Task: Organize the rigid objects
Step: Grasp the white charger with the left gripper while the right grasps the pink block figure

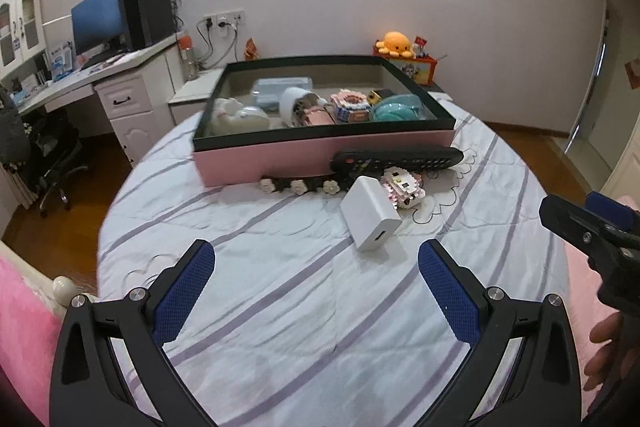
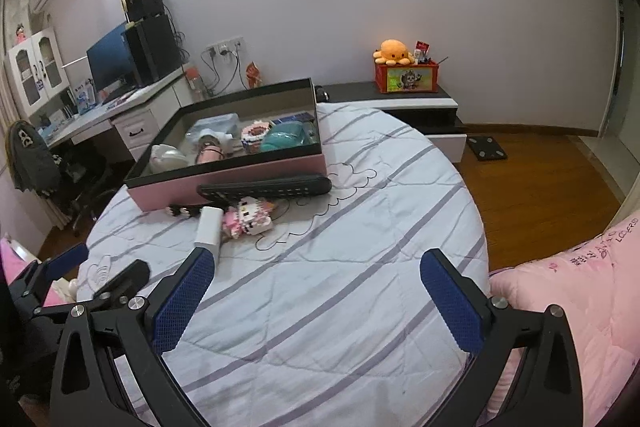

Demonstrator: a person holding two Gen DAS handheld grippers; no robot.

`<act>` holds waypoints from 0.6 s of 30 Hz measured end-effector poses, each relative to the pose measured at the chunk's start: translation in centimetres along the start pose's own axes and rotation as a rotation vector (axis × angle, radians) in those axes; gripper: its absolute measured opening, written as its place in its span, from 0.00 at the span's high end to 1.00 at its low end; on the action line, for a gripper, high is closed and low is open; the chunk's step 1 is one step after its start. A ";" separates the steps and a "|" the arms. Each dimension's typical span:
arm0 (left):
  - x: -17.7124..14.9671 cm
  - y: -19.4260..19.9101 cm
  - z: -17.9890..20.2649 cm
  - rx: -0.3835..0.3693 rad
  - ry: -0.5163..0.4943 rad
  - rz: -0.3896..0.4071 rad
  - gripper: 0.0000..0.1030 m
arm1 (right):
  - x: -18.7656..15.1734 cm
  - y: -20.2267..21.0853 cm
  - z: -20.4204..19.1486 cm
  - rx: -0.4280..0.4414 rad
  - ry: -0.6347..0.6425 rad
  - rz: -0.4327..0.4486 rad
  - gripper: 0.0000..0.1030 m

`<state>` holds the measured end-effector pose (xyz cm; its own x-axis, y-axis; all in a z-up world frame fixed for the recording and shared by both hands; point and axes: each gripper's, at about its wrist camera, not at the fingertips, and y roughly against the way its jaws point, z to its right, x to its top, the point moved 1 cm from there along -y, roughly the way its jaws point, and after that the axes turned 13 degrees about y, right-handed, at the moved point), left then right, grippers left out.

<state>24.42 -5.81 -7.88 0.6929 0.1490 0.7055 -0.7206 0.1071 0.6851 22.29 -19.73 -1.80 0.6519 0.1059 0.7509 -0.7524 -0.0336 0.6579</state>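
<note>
A pink box (image 1: 320, 151) (image 2: 224, 179) with a dark rim stands on the striped bed and holds several small items. In front of it lie a black remote (image 1: 396, 158) (image 2: 266, 189), a white charger block (image 1: 370, 213) (image 2: 209, 229), a pink-and-white brick toy (image 1: 402, 187) (image 2: 248, 219) and a black flower strap (image 1: 298, 185) (image 2: 182, 211). My left gripper (image 1: 316, 259) is open, hovering short of the charger. My right gripper (image 2: 316, 263) is open over bare sheet, right of these things. Neither holds anything.
The bed sheet (image 1: 280, 291) (image 2: 340, 267) spreads wide below both grippers. A pink quilt (image 2: 568, 299) lies at the right. A desk (image 1: 120, 67) with a monitor and a chair (image 1: 52, 155) stand at the left, and a low shelf (image 2: 400, 99) with an orange plush sits behind.
</note>
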 end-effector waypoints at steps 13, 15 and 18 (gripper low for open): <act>0.5 -9.1 0.9 -0.008 0.037 -0.157 0.03 | 0.3 -4.7 1.8 0.008 -0.032 -0.068 0.00; 0.6 -9.9 0.5 -0.021 0.060 -0.189 0.09 | 0.3 -5.5 1.7 0.013 -0.030 -0.083 0.00; 1.2 -9.8 -0.3 -0.049 0.099 -0.179 0.18 | 0.5 -6.7 1.3 0.025 -0.023 -0.098 0.00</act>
<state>32.29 -6.35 -13.84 0.8059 0.2192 0.5500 -0.5881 0.1882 0.7866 27.74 -20.79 -5.74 0.7248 0.0868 0.6835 -0.6822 -0.0490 0.7295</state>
